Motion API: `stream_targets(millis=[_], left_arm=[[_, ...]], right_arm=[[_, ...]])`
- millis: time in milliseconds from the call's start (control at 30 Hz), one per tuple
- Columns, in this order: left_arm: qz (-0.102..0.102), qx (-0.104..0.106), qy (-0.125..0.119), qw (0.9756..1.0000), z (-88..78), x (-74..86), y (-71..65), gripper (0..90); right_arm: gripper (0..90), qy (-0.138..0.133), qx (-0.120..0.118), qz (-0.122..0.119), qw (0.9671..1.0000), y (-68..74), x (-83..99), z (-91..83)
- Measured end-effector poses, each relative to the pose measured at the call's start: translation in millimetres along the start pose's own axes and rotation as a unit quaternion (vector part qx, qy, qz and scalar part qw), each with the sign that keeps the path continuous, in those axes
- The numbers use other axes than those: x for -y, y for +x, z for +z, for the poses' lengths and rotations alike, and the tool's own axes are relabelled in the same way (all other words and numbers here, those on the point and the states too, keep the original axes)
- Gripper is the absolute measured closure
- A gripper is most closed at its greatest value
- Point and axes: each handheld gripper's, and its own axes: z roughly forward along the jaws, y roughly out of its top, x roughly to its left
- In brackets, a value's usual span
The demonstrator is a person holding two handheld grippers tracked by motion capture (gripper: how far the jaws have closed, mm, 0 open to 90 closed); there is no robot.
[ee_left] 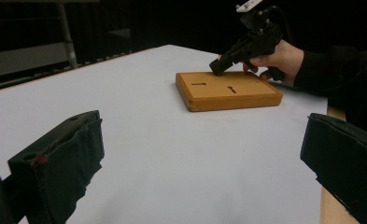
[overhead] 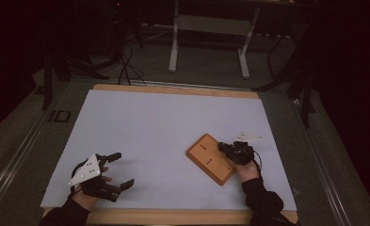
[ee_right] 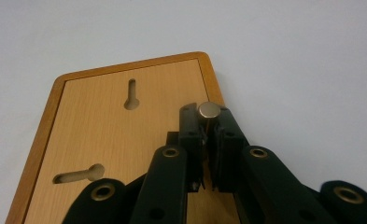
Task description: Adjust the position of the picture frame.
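Gripping a round-headed metal pin (ee_right: 209,110), right gripper (ee_right: 208,122) jaws closed over the wooden board (overhead: 210,157) near the white table (overhead: 164,117) edge; high view adds left gripper (overhead: 119,169), released, well apart

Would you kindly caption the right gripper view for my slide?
Right gripper shut on a round-headed metal pin above a wooden board with two keyhole slots.

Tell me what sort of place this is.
Probably a lab or recording workspace, kept dim: a table under a plain pale sheet, a white metal stand and loose cables on the carpeted floor behind it, and only a wooden board laid out.
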Motion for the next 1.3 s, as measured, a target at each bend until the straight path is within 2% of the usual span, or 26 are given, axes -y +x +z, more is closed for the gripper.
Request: stream_targets(millis=[67,100,200,333,500,833,1033,1300], left_arm=[[0.000,0.000,0.001,1.0000,-0.1,0.0,0.1,0.0],[0.000,0.000,0.001,1.0000,-0.2,0.0,0.1,0.0],[0.000,0.000,0.001,1.0000,-0.2,0.0,0.0,0.0],[-0.001,-0.001,0.001,1.0000,-0.4,0.1,0.2,0.0],[0.000,-0.001,0.000,1.0000,-0.5,-0.1,0.1,0.0],[0.000,-0.001,0.002,1.0000,0.1,0.1,0.2,0.0],[0.000,-0.001,0.001,1.0000,-0.5,0.0,0.1,0.0],[0.001,0.000,-0.001,1.0000,-1.6,-0.3,0.1,0.0]], right_arm=[[85.0,-0.010,-0.011,-0.002,0.9999,-0.9,-2.9,-3.0],[85.0,-0.009,-0.006,-0.008,0.9999,0.3,-4.3,-3.8],[85.0,-0.010,-0.012,-0.015,0.9998,0.6,-6.5,-5.5],[85.0,-0.020,-0.025,-0.039,0.9987,3.4,-10.6,-9.3],[85.0,-0.030,-0.035,-0.054,0.9974,6.9,-18.4,-14.3],[85.0,-0.058,-0.052,-0.068,0.9946,10.2,-42.2,-23.7],[85.0,-0.070,-0.077,-0.077,0.9916,17.4,-59.2,-19.5],[85.0,-0.073,-0.112,-0.106,0.9853,35.3,-78.5,-7.0]])
